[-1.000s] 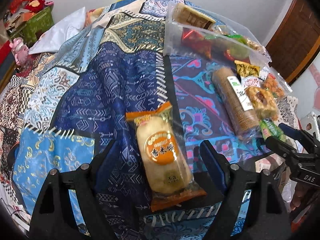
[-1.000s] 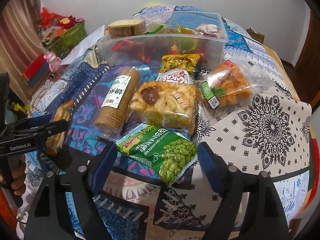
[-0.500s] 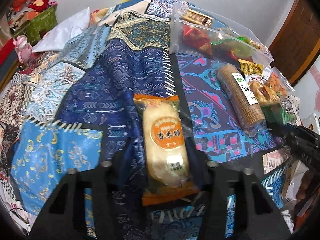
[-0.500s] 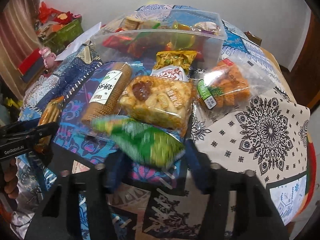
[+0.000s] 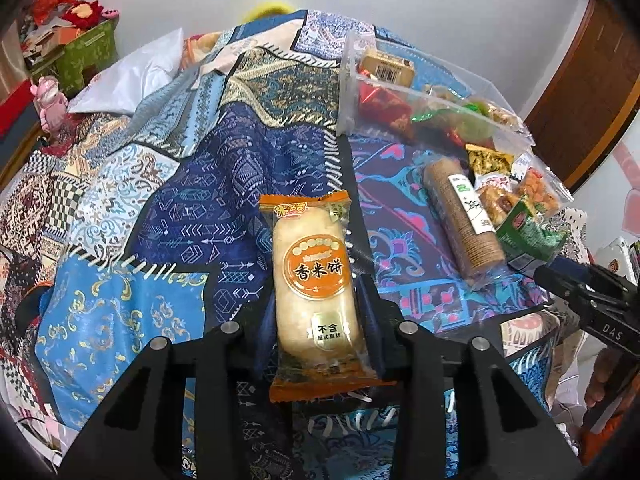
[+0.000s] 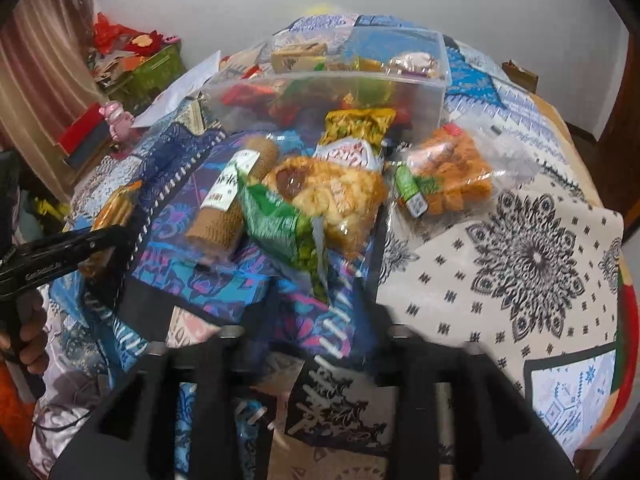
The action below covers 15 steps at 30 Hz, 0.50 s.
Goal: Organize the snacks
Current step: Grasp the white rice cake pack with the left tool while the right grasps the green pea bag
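Note:
My left gripper (image 5: 316, 308) is shut on an orange-ended rice cracker packet (image 5: 314, 280) and holds it above the patterned cloth. It also shows in the right wrist view (image 6: 114, 216). My right gripper (image 6: 316, 280) is shut on a green pea snack bag (image 6: 284, 228), lifted and tilted; the bag also shows in the left wrist view (image 5: 528, 236). A clear plastic box (image 6: 424, 92) holding several snacks stands at the back; it shows in the left wrist view too (image 5: 348, 92).
On the cloth before the box lie a brown biscuit roll (image 6: 236, 196), a yellow puffed-rice bar pack (image 6: 344, 200), an orange snack bag (image 6: 456, 176) and a small yellow-green packet (image 6: 360, 124). A white patterned cloth (image 6: 520, 248) covers the right side. Clutter sits beyond the left edge.
Both grippers have closed on their packets and lifted them. The rice cracker packet now stands straight between the left fingers. The green bag rose off the cloth and tilted.

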Each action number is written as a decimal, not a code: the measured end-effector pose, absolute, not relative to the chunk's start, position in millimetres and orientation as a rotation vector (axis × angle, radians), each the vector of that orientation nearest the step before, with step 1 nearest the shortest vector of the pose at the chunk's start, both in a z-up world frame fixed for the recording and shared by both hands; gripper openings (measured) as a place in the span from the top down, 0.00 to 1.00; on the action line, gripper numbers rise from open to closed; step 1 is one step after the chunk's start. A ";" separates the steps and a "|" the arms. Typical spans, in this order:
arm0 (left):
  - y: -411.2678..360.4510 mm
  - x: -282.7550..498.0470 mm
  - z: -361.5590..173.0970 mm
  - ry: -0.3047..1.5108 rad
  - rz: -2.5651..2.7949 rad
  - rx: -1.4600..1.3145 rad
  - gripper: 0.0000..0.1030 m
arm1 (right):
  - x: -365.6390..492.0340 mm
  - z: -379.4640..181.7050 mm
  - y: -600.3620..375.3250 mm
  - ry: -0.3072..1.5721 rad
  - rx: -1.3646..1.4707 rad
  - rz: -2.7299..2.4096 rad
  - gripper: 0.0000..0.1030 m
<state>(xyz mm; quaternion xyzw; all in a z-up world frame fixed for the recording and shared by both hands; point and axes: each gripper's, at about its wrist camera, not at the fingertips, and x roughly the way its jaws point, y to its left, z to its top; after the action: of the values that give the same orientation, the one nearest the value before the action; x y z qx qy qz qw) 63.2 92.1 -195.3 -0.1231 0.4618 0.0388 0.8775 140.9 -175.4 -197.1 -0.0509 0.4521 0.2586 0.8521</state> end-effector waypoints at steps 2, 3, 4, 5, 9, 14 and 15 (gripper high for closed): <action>90.6 62.8 -189.9 0.946 0.077 -0.246 0.65 | 144.7 -194.7 -173.4 0.941 -0.095 0.569 0.52; 89.3 62.2 -184.7 0.931 0.065 -0.245 0.65 | 146.4 -194.0 -172.3 0.937 -0.087 0.579 0.52; 87.2 62.0 -179.0 0.915 0.060 -0.238 0.65 | 148.6 -193.6 -170.1 0.932 -0.084 0.585 0.52; 84.8 61.9 -173.8 0.901 0.057 -0.229 0.65 | 150.6 -192.9 -167.2 0.928 -0.088 0.589 0.52; 75.2 65.7 -157.6 0.862 0.027 -0.209 0.65 | 151.6 -191.7 -156.6 0.916 -0.109 0.605 0.62; 64.7 73.9 -156.5 0.863 0.001 -0.204 0.65 | 144.2 -190.7 -153.3 0.921 -0.114 0.665 0.71; 62.7 76.1 -158.9 0.871 -0.005 -0.207 0.65 | 143.1 -190.8 -152.2 0.921 -0.116 0.678 0.71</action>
<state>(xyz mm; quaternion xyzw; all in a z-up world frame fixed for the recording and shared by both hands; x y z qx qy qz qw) 76.1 62.7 -158.9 -0.0999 0.4210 -0.0022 0.9015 143.1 -152.2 -190.8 -0.0551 0.4355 0.3205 0.8394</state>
